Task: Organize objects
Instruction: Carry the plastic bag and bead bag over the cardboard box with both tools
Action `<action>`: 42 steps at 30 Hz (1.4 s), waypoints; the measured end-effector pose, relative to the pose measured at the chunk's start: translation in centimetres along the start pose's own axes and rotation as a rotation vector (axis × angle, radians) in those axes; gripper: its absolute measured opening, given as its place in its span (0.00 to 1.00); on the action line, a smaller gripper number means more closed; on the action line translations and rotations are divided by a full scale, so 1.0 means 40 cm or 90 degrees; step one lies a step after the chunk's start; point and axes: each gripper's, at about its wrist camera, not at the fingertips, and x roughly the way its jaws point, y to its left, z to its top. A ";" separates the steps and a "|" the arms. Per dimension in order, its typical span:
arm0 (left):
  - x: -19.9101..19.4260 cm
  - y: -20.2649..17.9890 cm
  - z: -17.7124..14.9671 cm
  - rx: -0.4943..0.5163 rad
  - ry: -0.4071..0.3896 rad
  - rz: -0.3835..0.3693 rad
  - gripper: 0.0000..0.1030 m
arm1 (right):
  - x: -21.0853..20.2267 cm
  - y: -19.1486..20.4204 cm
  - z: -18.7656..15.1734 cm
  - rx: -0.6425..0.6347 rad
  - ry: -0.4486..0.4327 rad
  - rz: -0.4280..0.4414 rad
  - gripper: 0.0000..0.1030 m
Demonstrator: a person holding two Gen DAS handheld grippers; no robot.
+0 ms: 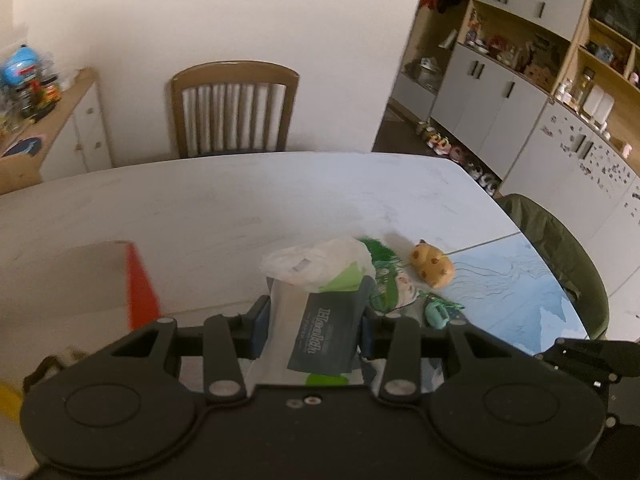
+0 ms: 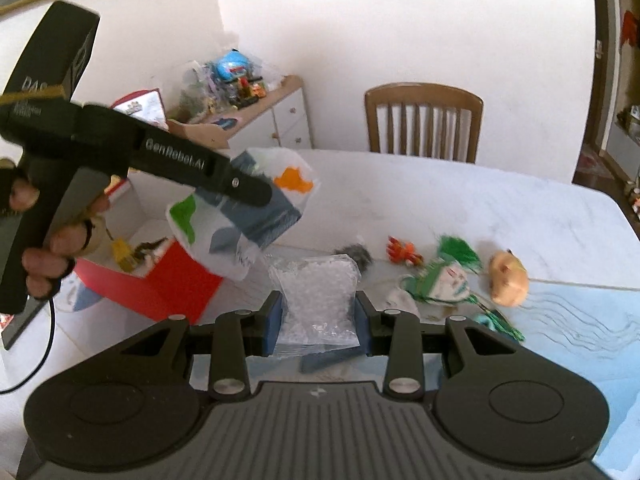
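Over a white marble-look table [image 2: 460, 204], the left hand-held gripper [image 1: 310, 326] clamps a white-and-navy tissue packet [image 1: 316, 320] toward the red box [image 2: 160, 280], best released squarely above; the right hand-held gripper [image 2: 318, 316] pinches a clear bead bag [image 2: 320, 300].

White wall [image 1: 200, 8], wooden chair [image 1: 234, 108], marble table [image 1: 200, 200].

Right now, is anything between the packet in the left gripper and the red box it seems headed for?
Nothing visible blocks it. The left gripper holds the tissue packet in the air, just right of the red box. The box's top is open; a yellow toy already lies inside. The bead bag sits lower, between the right gripper's fingers.
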 end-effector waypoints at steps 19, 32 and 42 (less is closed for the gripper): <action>-0.186 0.248 -0.058 -0.064 -0.037 0.051 0.40 | 0.064 0.289 0.117 -0.068 -0.030 0.041 0.35; -0.239 0.432 -0.083 -0.096 -0.040 0.101 0.40 | 0.199 0.438 0.163 -0.096 0.000 0.043 0.35; -0.200 0.567 -0.095 -0.112 -0.008 0.153 0.40 | 0.351 0.492 0.189 -0.114 0.048 0.026 0.35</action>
